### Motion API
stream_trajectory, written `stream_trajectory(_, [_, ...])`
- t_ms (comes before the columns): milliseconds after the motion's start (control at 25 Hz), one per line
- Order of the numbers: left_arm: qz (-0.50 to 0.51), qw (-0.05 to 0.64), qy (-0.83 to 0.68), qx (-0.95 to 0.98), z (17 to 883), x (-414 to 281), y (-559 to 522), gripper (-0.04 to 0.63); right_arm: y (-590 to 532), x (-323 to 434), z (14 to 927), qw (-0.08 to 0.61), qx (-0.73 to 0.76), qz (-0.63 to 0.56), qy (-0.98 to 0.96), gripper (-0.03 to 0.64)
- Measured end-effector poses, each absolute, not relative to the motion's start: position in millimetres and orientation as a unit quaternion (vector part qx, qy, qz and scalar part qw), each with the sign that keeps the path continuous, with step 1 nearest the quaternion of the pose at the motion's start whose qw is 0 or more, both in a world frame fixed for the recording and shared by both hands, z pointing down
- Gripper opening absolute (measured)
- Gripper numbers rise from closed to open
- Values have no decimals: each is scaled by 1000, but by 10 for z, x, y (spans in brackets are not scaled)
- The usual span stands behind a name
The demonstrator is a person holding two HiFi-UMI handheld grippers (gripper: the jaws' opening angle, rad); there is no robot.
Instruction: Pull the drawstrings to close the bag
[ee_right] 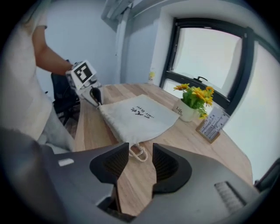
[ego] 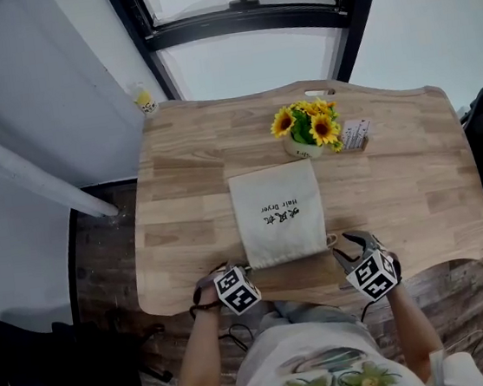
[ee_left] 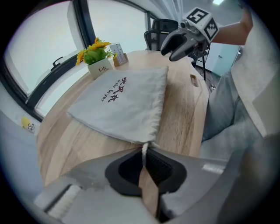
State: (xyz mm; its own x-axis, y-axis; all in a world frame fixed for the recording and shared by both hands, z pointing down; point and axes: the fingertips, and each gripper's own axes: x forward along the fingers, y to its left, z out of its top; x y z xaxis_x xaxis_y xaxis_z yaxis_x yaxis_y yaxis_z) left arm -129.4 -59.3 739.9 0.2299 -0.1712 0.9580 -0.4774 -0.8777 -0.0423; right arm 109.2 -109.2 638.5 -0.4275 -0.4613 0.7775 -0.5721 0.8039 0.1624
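Two cords had to be drawn to shut the bag (ego: 279, 212), and at this moment we had hold of only one. The bag lay flat near the middle of the desk's (ego: 414, 175) front edge, its mouth toward us and its closed end just short of the sunflower pot (ego: 308, 127). Our left gripper (ee_left: 143, 165) was clamped shut on the left drawstring (ee_left: 144, 151), which ran straight from the bag's near left corner into the pinched jaws. Our right gripper (ee_right: 140, 149) stood wide open and held nothing. The right drawstring (ee_right: 138, 154) lay as a small loop on the desk at the bag's near right corner, just at the jaw tips but not pressed by them. From the head view the mouth looked as wide as the rest of the bag, with no more than a slight bunching at the left corner, so we judged the closing itself barely begun. What remained, as we read it, was to close the right gripper on its loop and then draw both cords outward, away from each other, until the mouth gathered shut.
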Motion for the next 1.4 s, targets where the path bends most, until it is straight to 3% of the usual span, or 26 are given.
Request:
stream_trajectory(360, [564,210,-225,766,7379,-1277,-587,11,-976,1069,6844,560,150,-12,-815,167])
stream_trajectory(640, [597,212,-219,742,7387,-1261,-593,11,-1096,1140,7037,611,118,-71,-780,141])
stream_trajectory(1160, [603,218,-204,739,7389,-1257,-584,11,-1006,1089,7157,631,9,-94,-770,81])
stream_trajectory(1400, [598,222,-208,741,7386,-1246,-585,11,-928,1092,7187,636,-34,13,-771,28])
